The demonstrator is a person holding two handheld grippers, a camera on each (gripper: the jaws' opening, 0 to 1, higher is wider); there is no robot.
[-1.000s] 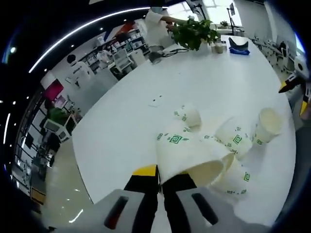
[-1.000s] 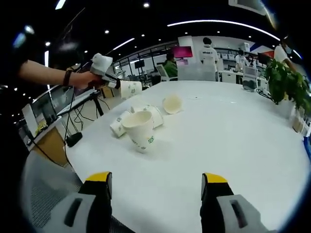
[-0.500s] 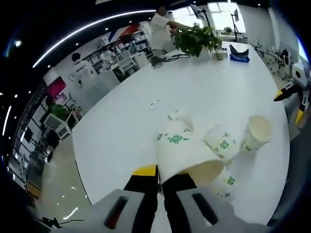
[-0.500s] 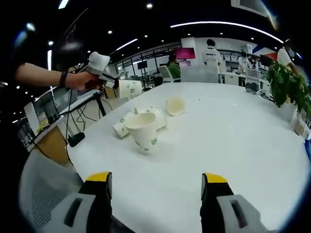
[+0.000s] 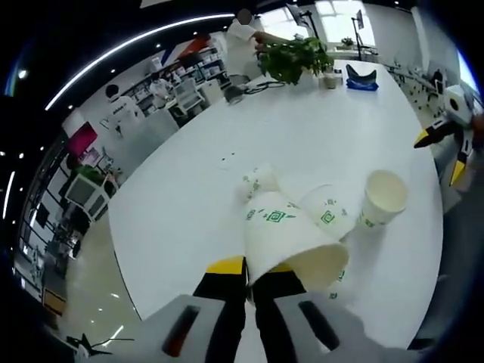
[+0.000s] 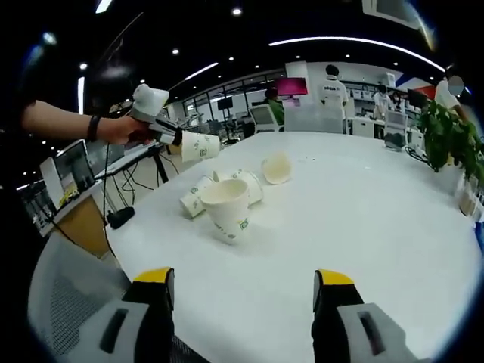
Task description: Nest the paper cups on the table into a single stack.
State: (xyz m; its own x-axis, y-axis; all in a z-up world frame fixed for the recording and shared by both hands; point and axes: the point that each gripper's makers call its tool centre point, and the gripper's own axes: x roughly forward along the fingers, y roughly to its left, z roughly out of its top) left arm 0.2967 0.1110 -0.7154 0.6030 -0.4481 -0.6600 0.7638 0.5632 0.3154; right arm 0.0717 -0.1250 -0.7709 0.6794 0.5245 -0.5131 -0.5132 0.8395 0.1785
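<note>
On the held paper cup (image 5: 291, 243), green square-spiral logos, no legible text

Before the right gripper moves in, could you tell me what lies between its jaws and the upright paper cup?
Only bare white table: in the right gripper view, nothing sits between the open right gripper and the upright cup.

White cups with green marks on a white table

The paper cups (image 6: 227, 210) are showing white walls printed with small green square-spiral emblems, and the cup in the left tongs (image 5: 291, 243) is wearing the same green pattern. The table (image 6: 363, 219) is gleaming plain glossy white. The left tongs (image 5: 249, 283) are showing black jaws tipped with yellow on a grey body; the right tongs (image 6: 242, 283) are carrying matching yellow tips over black and grey. A potted plant (image 5: 291, 57) is standing out in leafy green, and a dark blue object (image 5: 361, 77) is lying beyond it.
</note>
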